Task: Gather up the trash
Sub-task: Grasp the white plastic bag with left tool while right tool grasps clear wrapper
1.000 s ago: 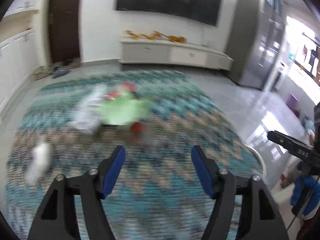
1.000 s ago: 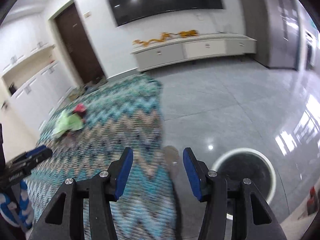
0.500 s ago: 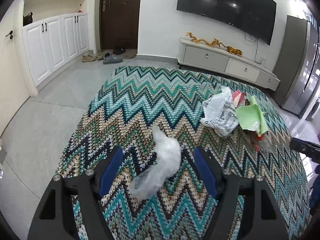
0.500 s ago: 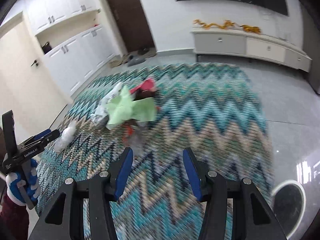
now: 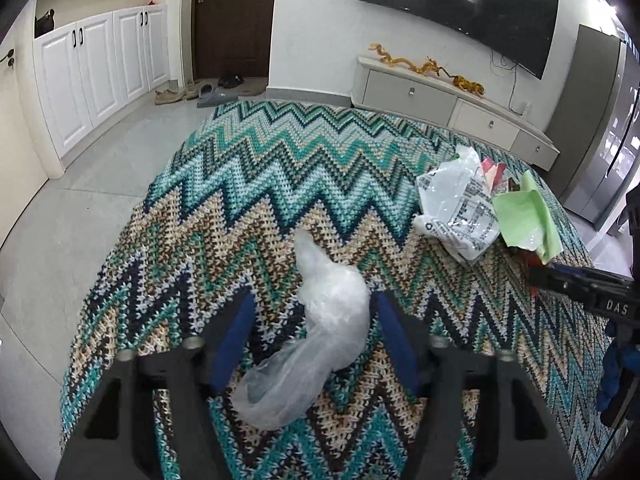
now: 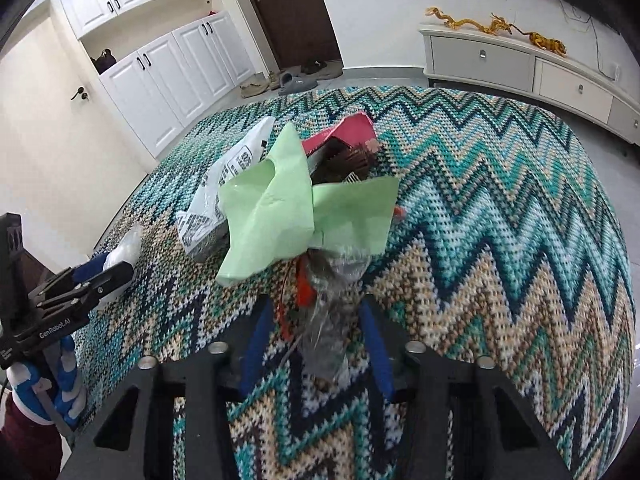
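Both grippers gape: left gripper [image 5: 312,312], marked "GenRobot.AI", straddles clear bag [image 5: 320,328]; right gripper [image 6: 316,328] straddles wrapper [image 6: 324,320].

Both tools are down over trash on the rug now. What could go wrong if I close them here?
1. The clear plastic bag lies loose between the open left tool; thin film may slip out or only a fold gets pinched.
2. The right tool straddles a clear wrapper under the green paper; closing could drag the pile.
3. Either tool might snag the rug.

A thin, glossy clear plastic bag [image 5: 320,320] lies on the rough woven rug [image 5: 248,184] beside smooth grey floor tiles [image 5: 60,216].
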Available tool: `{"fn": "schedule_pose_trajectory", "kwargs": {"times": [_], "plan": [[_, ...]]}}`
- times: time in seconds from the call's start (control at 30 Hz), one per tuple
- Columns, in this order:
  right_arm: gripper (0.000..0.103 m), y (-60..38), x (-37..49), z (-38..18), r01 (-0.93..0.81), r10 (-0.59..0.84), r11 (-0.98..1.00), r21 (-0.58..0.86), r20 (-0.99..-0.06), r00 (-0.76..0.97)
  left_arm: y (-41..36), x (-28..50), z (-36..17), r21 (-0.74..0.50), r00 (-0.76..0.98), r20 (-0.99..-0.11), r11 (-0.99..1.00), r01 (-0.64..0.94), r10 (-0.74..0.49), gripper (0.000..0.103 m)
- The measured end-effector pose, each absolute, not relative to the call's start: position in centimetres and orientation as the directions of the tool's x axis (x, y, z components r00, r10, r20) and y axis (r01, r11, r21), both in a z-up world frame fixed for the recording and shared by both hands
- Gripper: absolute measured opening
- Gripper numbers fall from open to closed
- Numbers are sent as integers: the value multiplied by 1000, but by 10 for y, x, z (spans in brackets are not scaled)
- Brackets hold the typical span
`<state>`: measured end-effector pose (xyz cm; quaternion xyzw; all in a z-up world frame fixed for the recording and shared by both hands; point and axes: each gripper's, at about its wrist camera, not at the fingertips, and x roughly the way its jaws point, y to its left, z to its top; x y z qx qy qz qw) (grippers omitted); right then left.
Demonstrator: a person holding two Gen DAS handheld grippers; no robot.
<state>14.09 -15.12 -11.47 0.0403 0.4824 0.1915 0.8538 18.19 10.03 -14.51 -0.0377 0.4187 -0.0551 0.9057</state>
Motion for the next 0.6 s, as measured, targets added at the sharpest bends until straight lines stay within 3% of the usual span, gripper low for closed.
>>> {"fn": "schedule_pose_trajectory", "kwargs": {"times": [0.03, 0.1, 0.6], "plan": [[23, -151, 142, -115, -292, 374, 920, 261, -805, 460, 100, 183, -146, -118, 639, -758, 991, 69, -135, 40], [12, -154, 143, -113, -302, 393, 912, 276, -799, 456, 98, 183, -147, -121, 631, -762, 990, 78, -143, 29], [8, -180, 80, -76, -356, 494, 865, 354, -727, 477, 87, 154, -121, -156, 670, -717, 981, 116, -193, 28]]}}
